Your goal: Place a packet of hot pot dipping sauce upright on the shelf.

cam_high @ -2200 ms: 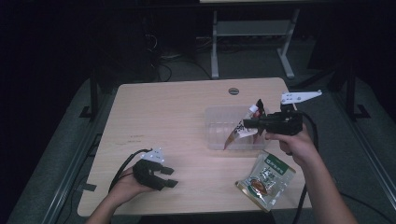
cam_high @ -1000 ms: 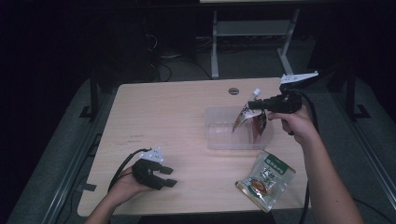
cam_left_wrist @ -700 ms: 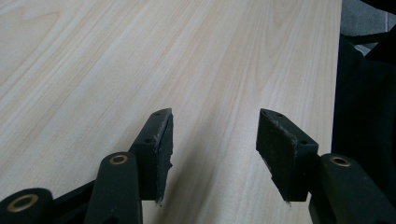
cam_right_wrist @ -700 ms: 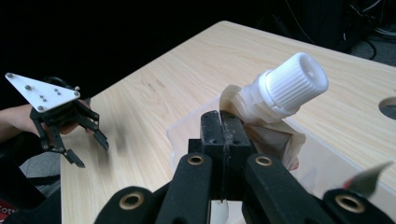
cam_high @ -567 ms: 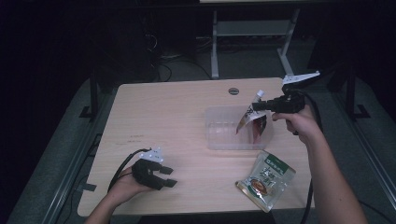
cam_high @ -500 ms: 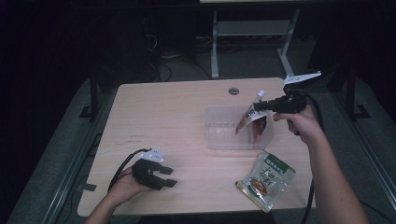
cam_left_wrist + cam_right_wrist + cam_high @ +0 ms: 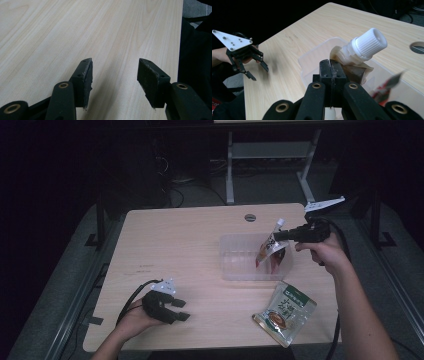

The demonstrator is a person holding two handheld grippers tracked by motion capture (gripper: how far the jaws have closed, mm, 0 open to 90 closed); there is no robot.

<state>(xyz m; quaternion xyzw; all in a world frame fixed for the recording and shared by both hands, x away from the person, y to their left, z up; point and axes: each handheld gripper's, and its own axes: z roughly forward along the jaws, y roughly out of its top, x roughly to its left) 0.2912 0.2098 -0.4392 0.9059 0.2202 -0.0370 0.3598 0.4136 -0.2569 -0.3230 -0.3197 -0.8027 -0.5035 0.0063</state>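
Since a moment ago the right gripper (image 7: 278, 236) is holding the spouted pouch (image 7: 270, 251) lower, inside the clear tray (image 7: 231, 270), jaws pinching it; the left gripper (image 7: 181, 309) is resting on the tabletop (image 7: 175, 240), jaws spread.

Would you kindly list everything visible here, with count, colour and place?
Table: one, light wood, centre, with a round hole near its far edge.
Clear bin: one, transparent, right half of the table.
Spouted pouch: one, brown-red with white cap, gripped over the bin.
Snack bag: one, green-brown, flat, in front of the bin.
Left gripper: one, black, open, near corner.
Right gripper: one, black, shut on the pouch.
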